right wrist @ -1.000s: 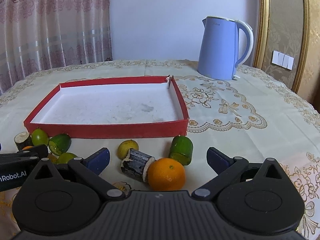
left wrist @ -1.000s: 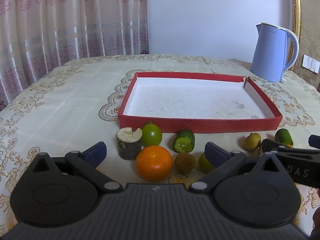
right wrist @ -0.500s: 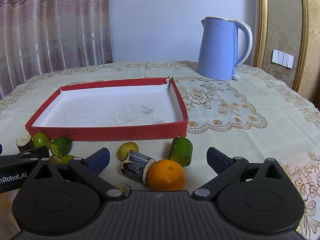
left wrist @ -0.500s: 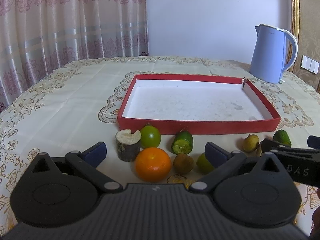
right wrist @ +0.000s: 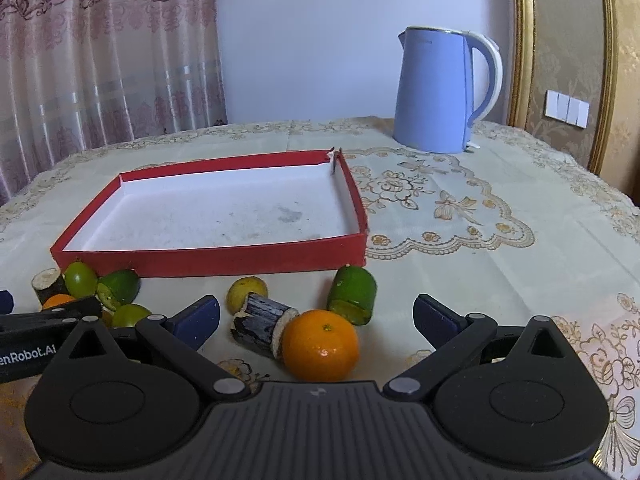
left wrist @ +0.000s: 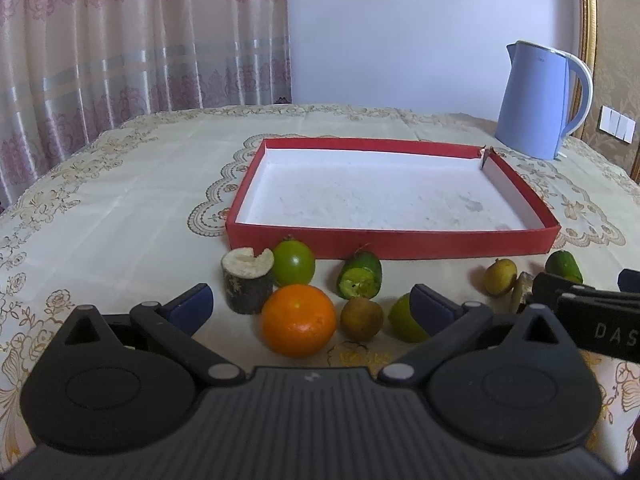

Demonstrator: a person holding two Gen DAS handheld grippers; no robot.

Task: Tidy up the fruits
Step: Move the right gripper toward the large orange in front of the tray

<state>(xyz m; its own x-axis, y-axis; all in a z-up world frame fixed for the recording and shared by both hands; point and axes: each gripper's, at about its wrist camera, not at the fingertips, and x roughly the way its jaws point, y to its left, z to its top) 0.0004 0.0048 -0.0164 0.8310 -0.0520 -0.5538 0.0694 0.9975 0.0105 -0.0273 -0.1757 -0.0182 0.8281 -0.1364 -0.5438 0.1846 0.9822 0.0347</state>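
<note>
- 2 oranges: one (left wrist: 299,320) before the left gripper (left wrist: 310,306), another (right wrist: 320,345) before the right gripper (right wrist: 316,316)
- 2 sugarcane stubs (left wrist: 247,275) (right wrist: 262,324)
- 1 red tray (left wrist: 392,242)
- Both grippers' fingers wide, holding nothing

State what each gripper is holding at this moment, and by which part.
Nothing is held. The left gripper and the right gripper are both open, their fingers wide apart above the fruit, with an orange lying untouched between the right one's fingers.
</note>
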